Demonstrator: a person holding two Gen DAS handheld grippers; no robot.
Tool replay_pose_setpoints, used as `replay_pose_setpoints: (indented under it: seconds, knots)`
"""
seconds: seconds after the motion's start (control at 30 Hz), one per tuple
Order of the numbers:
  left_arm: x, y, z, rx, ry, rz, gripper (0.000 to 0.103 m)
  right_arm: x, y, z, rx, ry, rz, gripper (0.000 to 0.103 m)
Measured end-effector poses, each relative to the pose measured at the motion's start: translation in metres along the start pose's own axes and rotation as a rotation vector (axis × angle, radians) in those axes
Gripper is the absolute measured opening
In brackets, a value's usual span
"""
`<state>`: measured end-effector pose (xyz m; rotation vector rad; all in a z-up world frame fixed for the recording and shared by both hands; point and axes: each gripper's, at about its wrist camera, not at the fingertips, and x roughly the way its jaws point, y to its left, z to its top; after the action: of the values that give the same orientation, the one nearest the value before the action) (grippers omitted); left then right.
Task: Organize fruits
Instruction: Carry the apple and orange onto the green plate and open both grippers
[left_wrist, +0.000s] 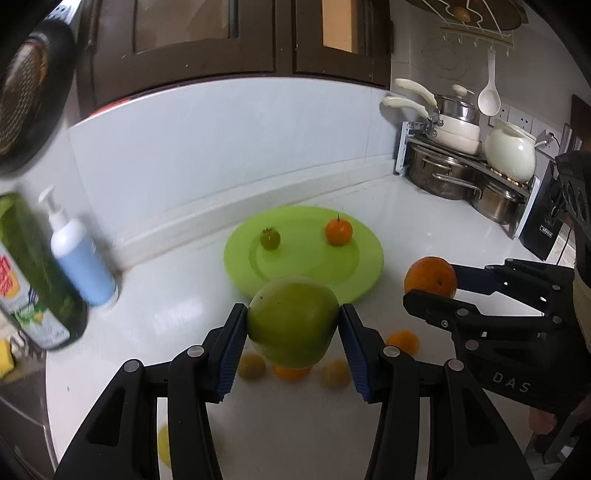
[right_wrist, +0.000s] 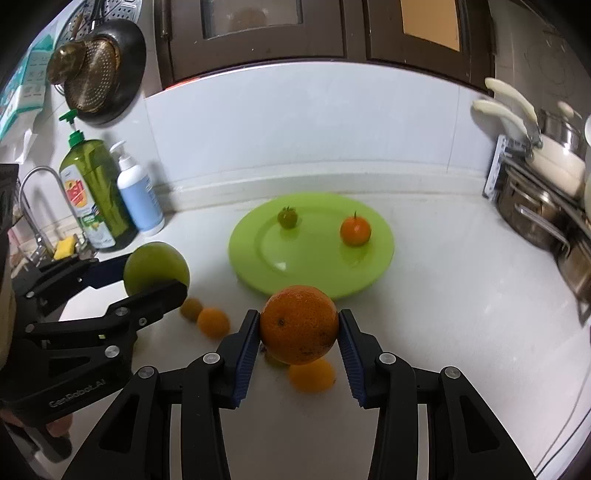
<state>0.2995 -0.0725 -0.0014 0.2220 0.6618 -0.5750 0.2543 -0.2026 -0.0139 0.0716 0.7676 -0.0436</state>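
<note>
My left gripper is shut on a large green fruit, held above the white counter just before the green plate. My right gripper is shut on a big orange, also near the plate's front rim. The plate holds a small green tomato-like fruit and a small orange one. Several small orange and yellow fruits lie on the counter under the grippers. Each gripper shows in the other's view: the right and the left.
A green detergent bottle and a white-blue pump bottle stand at the back left by a sink tap. A rack with pots and pans stands at the back right. A strainer hangs on the wall.
</note>
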Motion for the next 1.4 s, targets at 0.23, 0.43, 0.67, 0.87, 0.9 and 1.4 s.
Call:
replay_pose_setpoints:
  seconds: [0.23,0.43,0.67,0.87,0.9,1.4]
  knots:
    - [0.017,0.001,0.035,0.041,-0.014,-0.006,0.05,0.014,-0.009,0.033,-0.026,-0.019,-0.007,0.043]
    - [0.046,0.008,0.057,0.035,0.028,-0.019,0.05,0.036,-0.021,0.058,-0.029,-0.004,-0.005,0.043]
    - [0.091,0.022,0.063,0.011,0.126,-0.041,0.05,0.076,-0.033,0.075,-0.045,0.061,-0.009,0.043]
    - [0.124,0.027,0.061,0.036,0.199,-0.014,0.05,0.112,-0.037,0.075,-0.043,0.13,-0.015,0.043]
    - [0.128,0.027,0.061,0.036,0.209,-0.014,0.05,0.116,-0.037,0.075,-0.045,0.136,-0.018,0.043]
    - [0.166,0.035,0.06,0.001,0.299,-0.048,0.05,0.15,-0.042,0.073,-0.025,0.211,0.0,0.043]
